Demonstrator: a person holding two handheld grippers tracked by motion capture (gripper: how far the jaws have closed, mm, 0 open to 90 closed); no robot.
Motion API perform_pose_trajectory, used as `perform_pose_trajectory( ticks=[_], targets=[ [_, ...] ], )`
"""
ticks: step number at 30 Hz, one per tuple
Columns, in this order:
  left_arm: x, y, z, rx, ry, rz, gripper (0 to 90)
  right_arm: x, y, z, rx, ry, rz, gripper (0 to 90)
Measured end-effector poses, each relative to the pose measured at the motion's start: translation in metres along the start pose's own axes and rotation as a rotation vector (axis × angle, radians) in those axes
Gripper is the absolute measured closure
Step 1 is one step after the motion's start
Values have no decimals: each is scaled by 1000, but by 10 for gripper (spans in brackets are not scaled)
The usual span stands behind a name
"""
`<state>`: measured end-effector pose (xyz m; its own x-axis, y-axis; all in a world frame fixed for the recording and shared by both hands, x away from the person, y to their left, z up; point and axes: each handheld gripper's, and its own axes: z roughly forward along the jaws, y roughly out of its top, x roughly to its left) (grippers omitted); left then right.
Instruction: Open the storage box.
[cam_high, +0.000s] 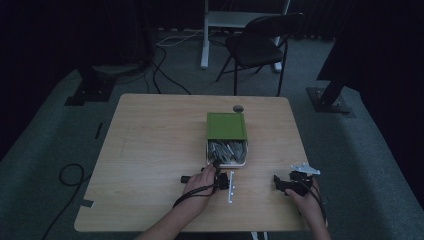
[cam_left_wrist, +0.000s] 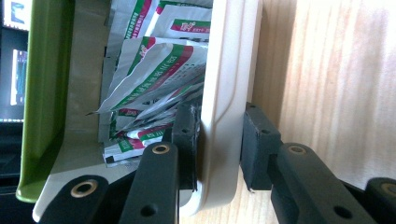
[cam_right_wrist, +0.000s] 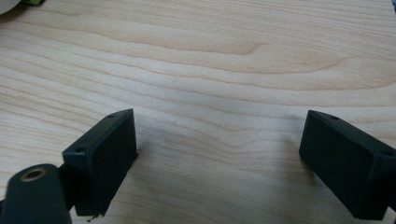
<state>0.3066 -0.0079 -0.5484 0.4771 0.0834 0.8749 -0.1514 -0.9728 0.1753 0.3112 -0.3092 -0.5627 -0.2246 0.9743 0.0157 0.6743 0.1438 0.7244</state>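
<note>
Clamping the near wall of a cream box (cam_left_wrist: 227, 93), the left gripper (cam_left_wrist: 219, 149) has one black pad inside the box and the other outside, both pressed against the wall low in the left gripper view. In the high view that left gripper (cam_high: 216, 167) sits just below the middle of the frame, at the box's (cam_high: 227, 162) near end, with the person's left hand (cam_high: 200, 185) behind it. A green lid (cam_high: 227, 126) covers the far part of the box; in the left gripper view the same lid (cam_left_wrist: 44, 93) runs down the left edge of the frame. Between lid and wall lie crumpled white sachets (cam_left_wrist: 154, 70) with green and red print, piled loosely inside the box. The box stands near the centre of a light wooden table (cam_high: 150, 150). The right gripper (cam_high: 287, 184) rests at the lower right of the high view, well apart from the box, held by the right hand (cam_high: 307, 200). In the right gripper view its jaws stand wide apart over bare wood grain (cam_right_wrist: 224, 70), with nothing between them.
</note>
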Motion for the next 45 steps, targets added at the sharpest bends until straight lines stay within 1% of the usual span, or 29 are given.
perform_pose_trajectory(
  ticks=[1,6,7,9,10,12,14,16,17,18,19,21,22,27,28,30,31,32,33,34,35,37,39,41,42,45],
  targets=[
    [-1,0,-1,-2,4,11,713,0,0,0,0,0,0,108],
    [-2,0,-5,-2,-2,1,713,0,0,0,0,0,0,108],
    [-3,1,-6,-2,2,12,713,0,0,0,0,0,0,108],
    [-5,1,-8,-6,4,0,713,0,0,0,0,0,0,108],
    [-6,1,-9,-4,5,5,713,0,0,0,0,0,0,108],
    [-7,2,-11,-7,7,2,714,0,0,0,0,0,0,108],
    [-9,2,-13,-7,11,12,714,0,0,0,0,0,0,108],
    [-10,2,-16,-4,0,8,714,0,0,0,0,0,0,108],
    [-10,3,-17,-5,3,19,715,0,0,0,0,0,0,108],
    [-11,3,-19,-9,-3,13,715,0,0,0,0,0,0,108],
    [-11,3,-20,-6,-9,20,716,0,0,0,0,0,0,108],
    [-14,3,-23,-13,-2,25,718,0,0,0,0,0,0,108],
    [-15,3,-24,-8,-9,25,718,0,0,0,0,0,0,108],
    [-18,4,-30,-10,-13,36,720,0,0,0,0,0,0,108],
    [-19,4,-31,-13,-16,31,721,0,0,0,0,0,0,108],
    [-19,4,-33,-11,-25,34,723,0,0,0,0,0,0,108],
    [-19,5,-34,-19,-20,27,723,0,0,0,0,0,0,108],
    [-19,6,-35,-15,-21,41,723,0,0,0,0,0,0,108],
    [-20,6,-36,-12,-28,39,725,0,0,0,1,0,0,108],
    [-21,7,-37,-18,-32,26,725,0,0,0,1,0,0,108],
    [-22,7,-38,-16,-27,45,725,0,0,0,1,0,0,108],
    [-24,7,-39,-17,-36,38,727,0,0,0,1,0,0,108],
    [-26,6,-39,-17,-30,47,729,0,0,0,1,0,0,108],
    [-26,5,-40,-20,-31,31,727,0,0,0,1,0,0,108],
    [-26,5,-40,-19,-32,40,727,0,0,0,1,0,0,108],
    [-27,6,-42,-15,-30,51,727,0,0,0,1,0,0,108]
  ],
)
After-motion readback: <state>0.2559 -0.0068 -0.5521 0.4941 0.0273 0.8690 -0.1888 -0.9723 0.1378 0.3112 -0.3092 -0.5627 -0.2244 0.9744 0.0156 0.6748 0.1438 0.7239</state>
